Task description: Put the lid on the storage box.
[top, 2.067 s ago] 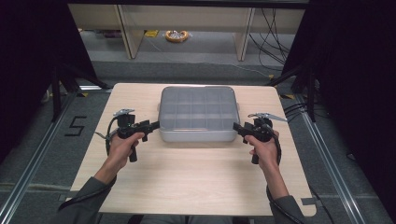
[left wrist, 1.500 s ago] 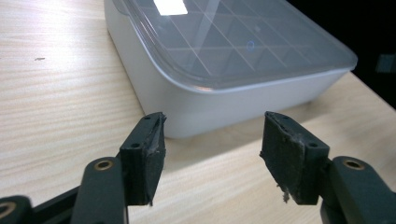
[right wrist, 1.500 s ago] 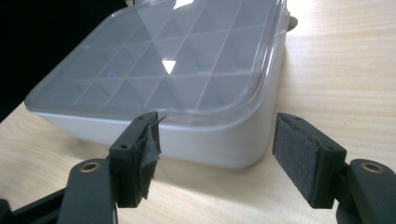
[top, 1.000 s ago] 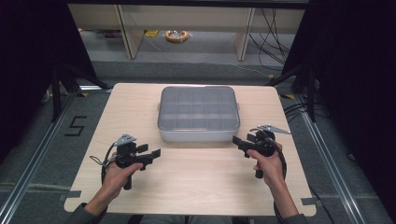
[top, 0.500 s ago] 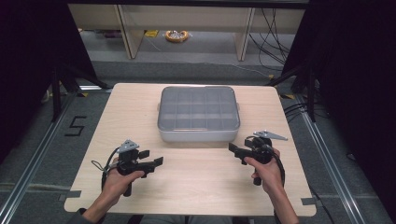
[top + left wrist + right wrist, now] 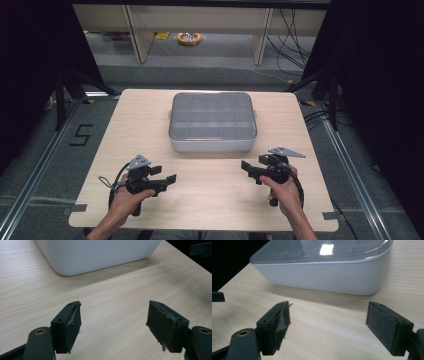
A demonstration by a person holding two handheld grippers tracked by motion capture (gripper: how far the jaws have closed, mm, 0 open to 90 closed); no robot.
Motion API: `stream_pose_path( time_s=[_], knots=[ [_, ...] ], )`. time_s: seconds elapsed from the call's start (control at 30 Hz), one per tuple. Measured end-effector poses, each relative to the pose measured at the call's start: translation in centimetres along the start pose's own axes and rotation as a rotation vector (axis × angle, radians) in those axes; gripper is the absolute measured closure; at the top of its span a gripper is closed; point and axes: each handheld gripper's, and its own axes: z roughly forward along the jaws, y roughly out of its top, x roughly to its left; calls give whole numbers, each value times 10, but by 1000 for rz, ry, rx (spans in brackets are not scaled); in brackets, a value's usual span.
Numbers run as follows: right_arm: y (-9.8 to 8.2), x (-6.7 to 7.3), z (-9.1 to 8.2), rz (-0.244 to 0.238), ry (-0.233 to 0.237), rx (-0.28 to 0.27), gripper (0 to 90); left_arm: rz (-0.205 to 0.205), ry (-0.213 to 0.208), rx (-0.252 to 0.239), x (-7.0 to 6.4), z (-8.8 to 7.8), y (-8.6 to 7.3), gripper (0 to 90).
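Note:
A white box with a clear lid over a grid of compartments (image 6: pixel 212 121) sits at the middle of the wooden table (image 6: pixel 150 110). Its white wall (image 6: pixel 97 255) fills the top of the left gripper view, and its lid and wall (image 6: pixel 324 270) show in the right gripper view. My left gripper (image 6: pixel 170 179) is held near the table's front left, open, nothing between its jaws (image 6: pixel 113 326). My right gripper (image 6: pixel 246 167) is at the front right, open too, with bare wood between its jaws (image 6: pixel 328 326). Both point inward, short of the box.
Bare wood lies between the two grippers in front of the box. Beyond the table's far edge stand wooden shelf legs (image 6: pixel 135 35), a yellow coil on the floor (image 6: pixel 189 38) and cables (image 6: pixel 290 30). A floor mark "5" (image 6: pixel 81 135) is at the left.
Both grippers have drawn back from the sides of the box toward the table's front edge. The box stays where it was.

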Motion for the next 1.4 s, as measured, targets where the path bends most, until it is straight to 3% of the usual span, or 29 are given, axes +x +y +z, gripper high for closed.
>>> stream_pose_path(
  time_s=[0.07, 0.1, 0.13, 0.17, 0.2, 0.23, 0.5, 0.57, 0.63, 0.73, 0.77, 0.83, 1.0, 1.07, 1.1, 1.13, 1.2, 1.4],
  knots=[
    [-2, 2, -2, -5, -8, 27, 206, 0, -4, 4, -1, 0, -2, 269],
    [-4, 2, -1, 1, 5, 8, 206, 4, -6, -5, -2, 0, -3, 269],
    [-5, 6, -3, 39, -1, 31, 205, 7, -5, 3, -2, -1, -3, 269],
    [-6, 3, -3, -2, 2, 21, 204, 1, -4, -4, -4, -1, -3, 268],
    [-8, 3, -3, 3, 13, 16, 203, -1, -9, -5, -4, -1, -4, 268],
    [-9, 3, -3, -12, -9, 22, 202, 11, -4, 0, -5, -2, -4, 268],
    [-24, 2, -8, -1, -11, 30, 162, 34, -11, 18, -12, -2, -12, 260],
    [-28, 5, -11, 42, -11, 53, 162, 39, -17, 15, -14, -1, -15, 260],
    [-31, 3, -13, 12, -6, 54, 162, 48, -29, 15, -16, -1, -17, 257],
    [-35, 4, -16, 15, -4, 54, 162, 51, -31, 25, -20, -1, -19, 251],
    [-38, 9, -17, 55, -2, 69, 162, 58, -36, 22, -21, -2, -21, 249],
    [-40, 6, -18, 10, 6, 62, 162, 63, -42, 24, -22, -2, -23, 242],
    [-47, 11, -22, -7, 3, 72, 162, 69, -47, 33, -27, -3, -28, 173],
    [-50, 14, -24, -14, 10, 75, 162, 53, -47, 31, -29, -5, -30, 156],
    [-51, 19, -26, 27, 6, 92, 162, 62, -56, 32, -30, -6, -30, 155],
    [-52, 16, -25, -17, 15, 81, 162, 75, -69, 25, -31, -8, -31, 155],
    [-56, 19, -28, -33, 17, 84, 162, 91, -69, 19, -33, -10, -34, 152],
    [-66, 25, -35, -35, 32, 94, 163, 95, -88, 38, -39, -15, -41, 153]
  ],
)
